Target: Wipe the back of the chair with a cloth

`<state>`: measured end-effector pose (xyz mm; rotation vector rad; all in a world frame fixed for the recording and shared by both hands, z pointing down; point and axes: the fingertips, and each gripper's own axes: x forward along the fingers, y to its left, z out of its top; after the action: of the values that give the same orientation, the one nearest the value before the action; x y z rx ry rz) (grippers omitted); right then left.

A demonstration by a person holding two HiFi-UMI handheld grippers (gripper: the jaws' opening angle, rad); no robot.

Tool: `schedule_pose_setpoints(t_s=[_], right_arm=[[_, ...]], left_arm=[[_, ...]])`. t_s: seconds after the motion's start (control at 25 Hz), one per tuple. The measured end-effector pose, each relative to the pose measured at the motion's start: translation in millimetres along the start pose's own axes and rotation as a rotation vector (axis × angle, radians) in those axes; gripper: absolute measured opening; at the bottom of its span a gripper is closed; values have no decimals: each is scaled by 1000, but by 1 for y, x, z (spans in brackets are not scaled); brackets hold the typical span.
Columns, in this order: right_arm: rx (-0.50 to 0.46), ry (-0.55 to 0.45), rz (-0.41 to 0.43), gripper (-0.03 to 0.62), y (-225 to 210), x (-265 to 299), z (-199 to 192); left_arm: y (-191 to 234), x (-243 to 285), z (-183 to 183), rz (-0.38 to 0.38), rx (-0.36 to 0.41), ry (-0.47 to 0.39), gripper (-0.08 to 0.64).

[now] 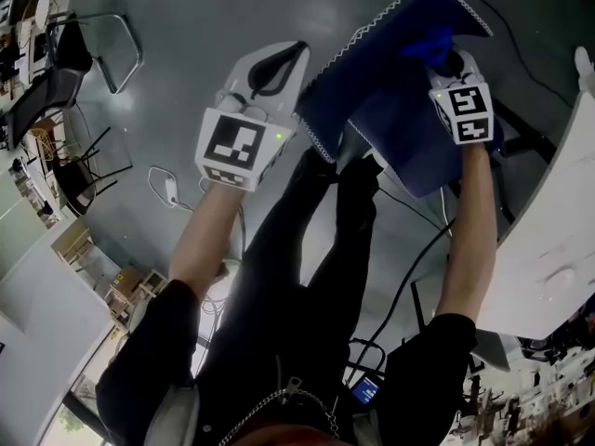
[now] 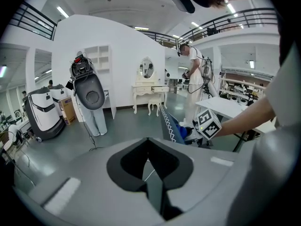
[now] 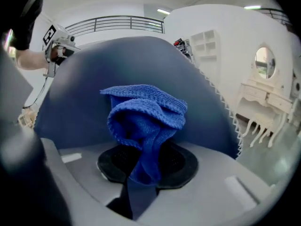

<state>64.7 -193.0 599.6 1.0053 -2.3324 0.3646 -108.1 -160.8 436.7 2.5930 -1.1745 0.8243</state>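
The chair back (image 1: pixel 390 119) is dark blue with a white zigzag-stitched edge and stands upright in front of me. My right gripper (image 1: pixel 444 59) is shut on a bunched blue knitted cloth (image 1: pixel 426 41) and holds it against the chair back's face. In the right gripper view the cloth (image 3: pixel 146 117) hangs from the jaws, and the chair back (image 3: pixel 84 93) fills the space behind it. My left gripper (image 1: pixel 288 56) hovers just left of the chair's edge, shut and holding nothing. In the left gripper view the chair back (image 2: pixel 168 121) shows edge-on.
A white table (image 1: pixel 558 240) lies to the right of the chair. Cables and a plug (image 1: pixel 169 190) trail on the grey floor, and metal-framed chairs (image 1: pixel 93 45) stand at far left. Farther off are a standing person (image 2: pixel 193 84) and a white dressing table (image 2: pixel 149 92).
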Motion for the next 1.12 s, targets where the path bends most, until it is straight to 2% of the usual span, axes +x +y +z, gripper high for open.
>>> schedule_pose_setpoints(t_s=[0.16, 0.24, 0.32, 0.4, 0.52, 0.64, 0.72, 0.84, 1.12], right_arm=[[-26, -18, -117, 109, -16, -5, -2], [16, -58, -144, 109, -7, -11, -3], [73, -92, -136, 109, 14, -19, -10], [80, -96, -83, 109, 50, -24, -22], [32, -73, 71, 109, 125, -25, -37], [-76, -18, 264, 109, 205, -24, -59], [-161, 24, 355, 110, 238, -18, -74], [-185, 36, 388, 110, 245, -7, -82], [-219, 51, 337, 110, 196, 18, -77]], left_arm=[[9, 1, -4, 30, -45, -20, 9], [17, -1, -10, 43, -54, -22, 9], [19, -2, -17, 47, -62, -24, 9], [20, -1, -22, 47, -64, -27, 9], [26, -1, -29, 51, -68, -34, 9], [28, 0, -39, 59, -75, -37, 9], [30, 2, -44, 65, -72, -40, 9], [28, 8, -51, 65, -64, -44, 9], [31, 17, -68, 64, -81, -42, 9]])
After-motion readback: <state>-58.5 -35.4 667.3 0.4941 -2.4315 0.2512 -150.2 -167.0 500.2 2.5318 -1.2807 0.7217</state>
